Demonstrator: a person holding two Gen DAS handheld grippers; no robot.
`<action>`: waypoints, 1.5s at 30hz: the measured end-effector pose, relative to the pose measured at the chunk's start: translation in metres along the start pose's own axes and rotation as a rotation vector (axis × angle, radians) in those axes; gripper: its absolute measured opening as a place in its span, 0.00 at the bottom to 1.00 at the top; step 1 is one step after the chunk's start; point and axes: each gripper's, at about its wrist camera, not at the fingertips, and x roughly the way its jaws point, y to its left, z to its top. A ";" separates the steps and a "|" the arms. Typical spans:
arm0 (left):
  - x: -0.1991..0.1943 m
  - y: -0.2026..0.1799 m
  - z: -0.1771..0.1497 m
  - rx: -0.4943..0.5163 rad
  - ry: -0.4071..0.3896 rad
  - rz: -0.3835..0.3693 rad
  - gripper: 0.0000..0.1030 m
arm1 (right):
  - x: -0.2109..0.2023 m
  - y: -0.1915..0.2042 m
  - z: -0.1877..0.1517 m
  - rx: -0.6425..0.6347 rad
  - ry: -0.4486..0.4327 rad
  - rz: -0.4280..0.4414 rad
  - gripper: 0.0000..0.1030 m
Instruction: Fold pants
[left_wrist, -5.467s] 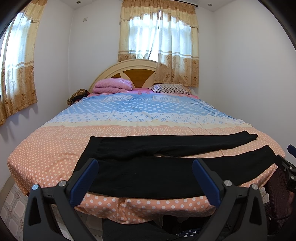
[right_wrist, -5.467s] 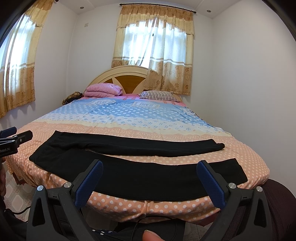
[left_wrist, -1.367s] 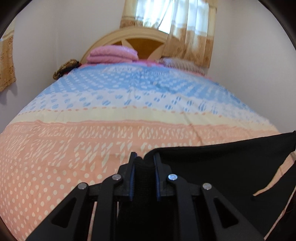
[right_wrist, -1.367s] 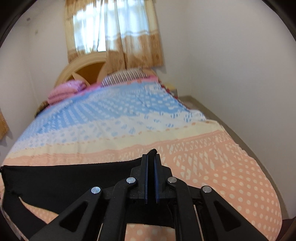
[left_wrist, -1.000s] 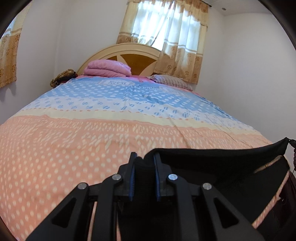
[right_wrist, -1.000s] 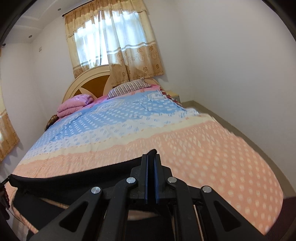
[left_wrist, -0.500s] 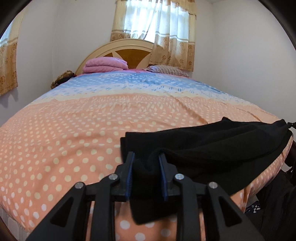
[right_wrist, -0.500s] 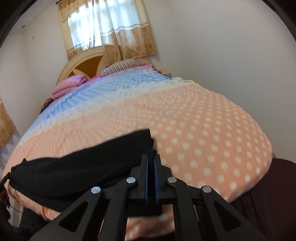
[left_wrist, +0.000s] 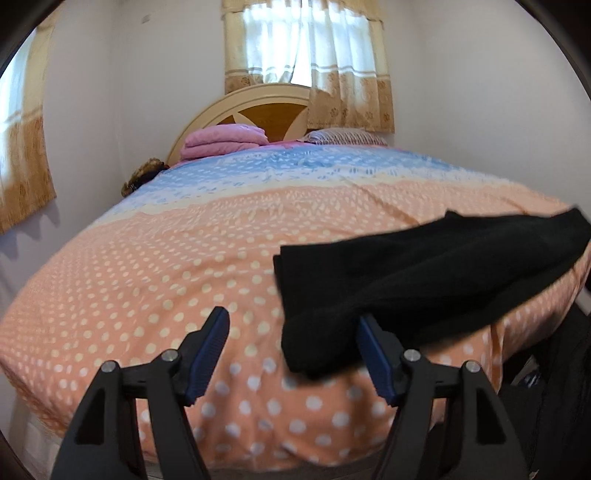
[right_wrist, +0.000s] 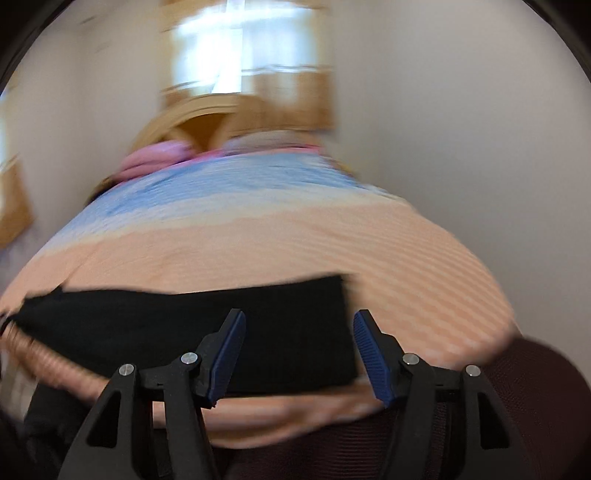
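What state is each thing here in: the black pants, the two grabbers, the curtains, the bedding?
Black pants: released, lying in layers near the bed's foot edge.
Left gripper: fingers opening, clear of the cloth.
Right gripper: fingers opening, not pressing the pants.
Curtains: drawn closed.
Pink blanket: folded by the headboard.
Bedspread: spread flat.

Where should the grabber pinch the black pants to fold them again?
Probably the short end of the black pants nearest the left gripper, coming from the bed's front edge. That end droops over the edge, so a finger could slide underneath.
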 end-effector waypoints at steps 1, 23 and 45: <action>0.001 -0.004 0.000 0.022 0.000 0.016 0.70 | 0.003 0.023 0.003 -0.045 0.007 0.037 0.60; 0.016 -0.015 0.012 0.061 0.025 -0.007 0.39 | 0.118 0.330 -0.054 -0.672 0.206 0.366 0.04; -0.020 0.038 -0.029 0.043 0.054 0.193 0.63 | 0.090 0.302 -0.034 -0.629 0.306 0.528 0.48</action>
